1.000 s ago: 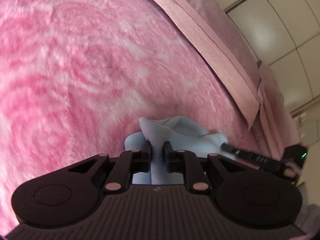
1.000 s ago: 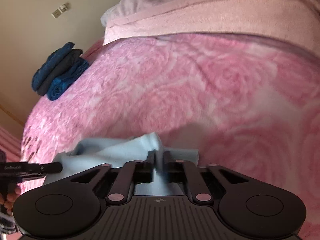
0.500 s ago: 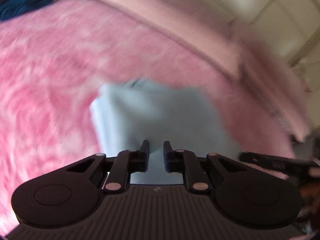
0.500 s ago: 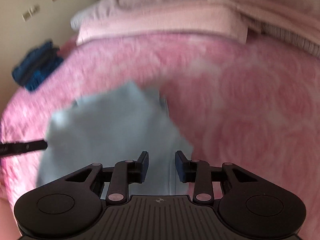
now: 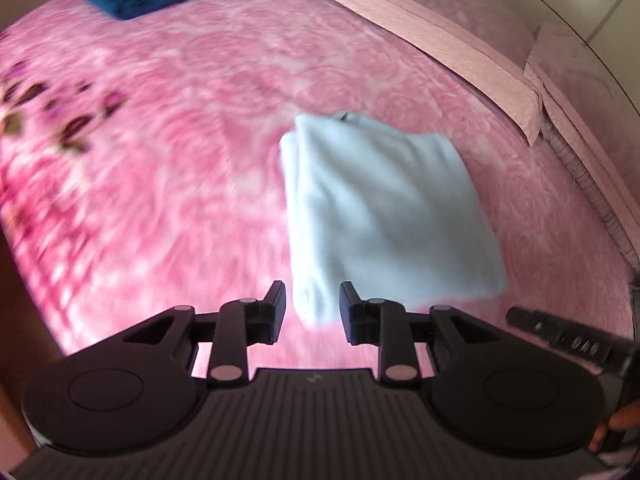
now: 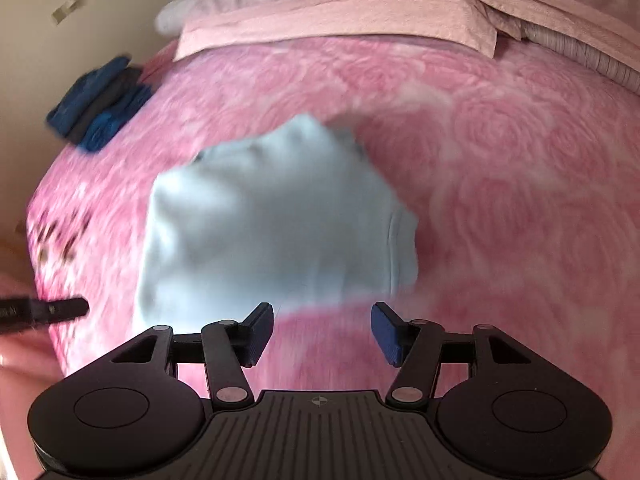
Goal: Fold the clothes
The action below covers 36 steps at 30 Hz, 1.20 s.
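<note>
Pale-blue garment (image 5: 384, 208): lies as a compact, roughly squared bundle on the pink rose-patterned blanket (image 5: 168, 152), layered edges showing along its left side; I judge it already folded.
Reason for placement: mid-bed, where the surface is flat and both my tools reach it; well apart from the pillows (image 6: 360, 12).
Dark-blue stack (image 6: 100, 108): folded clothes near the far left bed edge, well apart from the bundle; likely the finished pile.
Left gripper (image 5: 312, 308): fingers parted, nothing between them; the bundle's near corner sits just beyond the tips.
Right gripper (image 6: 322, 330): fingers spread wide, empty, just short of the bundle's near edge.
Pose: both tools held low over the blanket, pointing toward the bed head, flanking the bundle.
Image quality: motion blur; finer creases I cannot confirm.
</note>
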### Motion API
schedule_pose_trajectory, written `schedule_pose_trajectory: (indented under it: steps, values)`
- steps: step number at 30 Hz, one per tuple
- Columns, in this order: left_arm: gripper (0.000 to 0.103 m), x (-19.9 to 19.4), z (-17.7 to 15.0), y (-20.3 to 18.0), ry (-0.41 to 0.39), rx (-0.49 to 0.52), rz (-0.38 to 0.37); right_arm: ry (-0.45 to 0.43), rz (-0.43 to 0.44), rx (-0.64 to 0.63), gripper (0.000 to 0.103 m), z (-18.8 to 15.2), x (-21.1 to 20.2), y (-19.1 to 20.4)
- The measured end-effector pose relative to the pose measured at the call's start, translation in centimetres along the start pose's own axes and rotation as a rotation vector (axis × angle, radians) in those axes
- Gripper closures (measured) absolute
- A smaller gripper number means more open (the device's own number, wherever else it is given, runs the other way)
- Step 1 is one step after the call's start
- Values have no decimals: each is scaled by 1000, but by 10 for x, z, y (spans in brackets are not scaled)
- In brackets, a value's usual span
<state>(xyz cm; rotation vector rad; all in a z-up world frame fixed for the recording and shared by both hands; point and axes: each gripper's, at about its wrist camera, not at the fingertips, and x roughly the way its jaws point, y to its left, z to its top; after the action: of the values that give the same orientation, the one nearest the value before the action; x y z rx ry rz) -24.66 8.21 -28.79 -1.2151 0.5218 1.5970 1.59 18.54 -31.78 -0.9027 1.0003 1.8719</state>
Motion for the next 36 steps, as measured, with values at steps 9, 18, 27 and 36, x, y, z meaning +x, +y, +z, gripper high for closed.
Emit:
schedule_pose_trajectory:
  steps: [9,18,27,36]
  values:
    - [73,-111,-110,-52,1,-30,72,3,42,-118,45,-66,-115,10]
    - [62,-203,-154,-97,-148,21,138,-40,26,-203,45,-105,-211,12]
    - [52,-240,-172,-118,-238,21,171,-68,42,-287,45,-124,-252,22]
    - [51,-248,-167,-124,-248,33,201,-40,57,-292,45,-122,-256,20]
